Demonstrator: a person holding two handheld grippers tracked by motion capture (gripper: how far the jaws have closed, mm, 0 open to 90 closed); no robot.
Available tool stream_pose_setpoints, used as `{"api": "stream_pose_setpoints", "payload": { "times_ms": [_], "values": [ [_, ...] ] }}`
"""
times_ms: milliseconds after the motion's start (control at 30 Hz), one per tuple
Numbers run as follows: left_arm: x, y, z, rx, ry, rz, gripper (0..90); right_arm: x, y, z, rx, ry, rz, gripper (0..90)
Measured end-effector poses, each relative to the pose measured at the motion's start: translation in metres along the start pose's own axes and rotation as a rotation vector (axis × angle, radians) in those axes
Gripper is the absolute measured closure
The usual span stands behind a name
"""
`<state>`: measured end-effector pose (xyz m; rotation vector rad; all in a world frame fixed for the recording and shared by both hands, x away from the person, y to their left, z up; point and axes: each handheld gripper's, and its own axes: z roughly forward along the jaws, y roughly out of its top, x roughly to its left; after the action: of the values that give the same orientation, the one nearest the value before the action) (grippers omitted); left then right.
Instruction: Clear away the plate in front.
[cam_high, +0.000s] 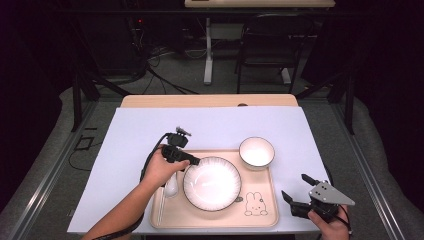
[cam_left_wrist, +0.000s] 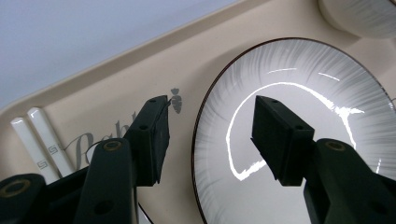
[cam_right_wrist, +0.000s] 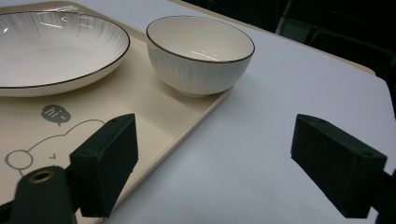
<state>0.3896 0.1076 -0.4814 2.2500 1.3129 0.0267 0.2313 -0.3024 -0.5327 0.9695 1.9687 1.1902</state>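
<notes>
A beige tray (cam_high: 260, 220) lies on the white table cover and carries a wide striped plate (cam_high: 212, 182), a small white bowl (cam_high: 256, 151), a white spoon (cam_high: 171, 187) and white chopsticks (cam_high: 160, 210). My left gripper (cam_high: 195, 161) hovers over the plate's left rim. In the left gripper view its jaws (cam_left_wrist: 212, 107) stand apart above the plate (cam_left_wrist: 303, 74) and tray (cam_left_wrist: 116, 79), touching neither, with the chopsticks (cam_left_wrist: 39, 144) to the left. My right gripper (cam_high: 297, 187) is open over the bare cover right of the tray; its jaws (cam_right_wrist: 215, 140) hold nothing, and the bowl (cam_right_wrist: 201, 51) sits ahead.
The white cover (cam_high: 150, 130) spreads wide to the left of and behind the tray. A rabbit drawing (cam_high: 255, 204) marks the tray's near right corner. Beyond the table's far edge stand a dark chair (cam_high: 270, 45) and desk legs, with cables on the floor.
</notes>
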Motion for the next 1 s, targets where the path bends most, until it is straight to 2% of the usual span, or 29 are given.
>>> {"api": "stream_pose_setpoints", "payload": {
  "times_ms": [100, 267, 433, 500, 633, 700, 867, 1000],
  "values": [
    [-0.003, -0.002, -0.007, -0.014, -0.008, -0.001, 46.4, 0.000, 0.000, 0.000, 0.000, 0.000, 0.000, 14.4],
    [-0.010, -0.008, -0.021, -0.046, 0.009, 0.021, 46.4, 0.000, 0.000, 0.000, 0.000, -0.001, -0.002, 14.4],
    [-0.010, -0.016, -0.030, -0.068, 0.034, 0.026, 46.9, 0.000, 0.000, 0.000, 0.002, 0.000, -0.003, 14.5],
    [-0.009, -0.021, -0.034, -0.082, 0.031, 0.023, 47.0, 0.000, 0.000, 0.000, 0.002, 0.000, -0.003, 14.4],
    [-0.005, -0.033, -0.041, -0.105, 0.003, -0.004, 47.0, 0.000, 0.000, 0.000, 0.000, -0.002, -0.001, 14.4],
    [-0.003, -0.039, -0.044, -0.123, 0.017, -0.014, 47.0, 0.000, 0.000, 0.000, 0.002, -0.001, -0.002, 14.5],
    [0.005, -0.054, -0.049, -0.148, 0.023, -0.046, 47.1, 0.001, 0.000, 0.000, 0.001, -0.001, -0.004, 14.5],
    [0.013, -0.064, -0.050, -0.164, 0.054, -0.068, 47.1, 0.001, 0.000, 0.000, 0.002, 0.000, -0.004, 14.5]
  ]
}}
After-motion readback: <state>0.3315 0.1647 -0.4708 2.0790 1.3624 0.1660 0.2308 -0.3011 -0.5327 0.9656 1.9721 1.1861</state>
